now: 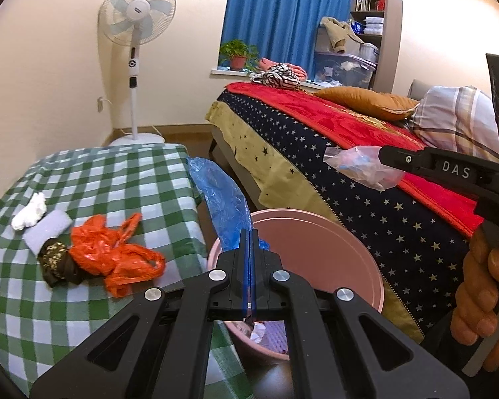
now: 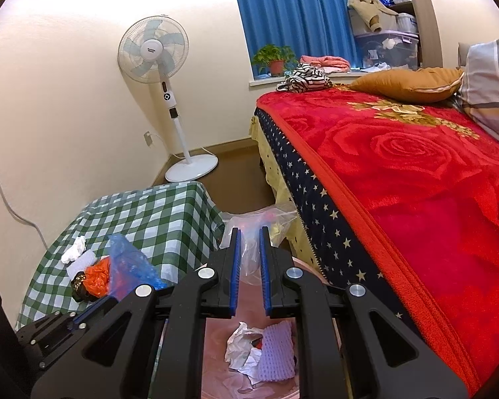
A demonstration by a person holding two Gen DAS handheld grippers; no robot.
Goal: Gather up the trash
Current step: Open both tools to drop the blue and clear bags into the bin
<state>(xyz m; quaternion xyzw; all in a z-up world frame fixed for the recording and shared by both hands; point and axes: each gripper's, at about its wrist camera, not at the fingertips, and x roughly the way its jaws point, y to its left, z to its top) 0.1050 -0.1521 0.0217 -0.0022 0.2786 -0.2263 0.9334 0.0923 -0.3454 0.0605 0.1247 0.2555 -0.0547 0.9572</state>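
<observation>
While the left claw (image 1: 249, 242) pinches the blue bag (image 1: 221, 196) and the right claw (image 2: 249, 242) grips a clear bag (image 2: 252, 232), the pink bin (image 1: 349, 252) sits directly beneath both, at lower centre, beside the table (image 1: 133, 173).

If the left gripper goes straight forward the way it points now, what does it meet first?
Probably the pink bin: the left gripper, shut on the blue plastic bag, points down over its near rim, so it would likely meet the inner wall. Depth is hard to judge in this fisheye view.

Both wrist views downward, sharing pink bin (image 1: 316, 232)
</observation>
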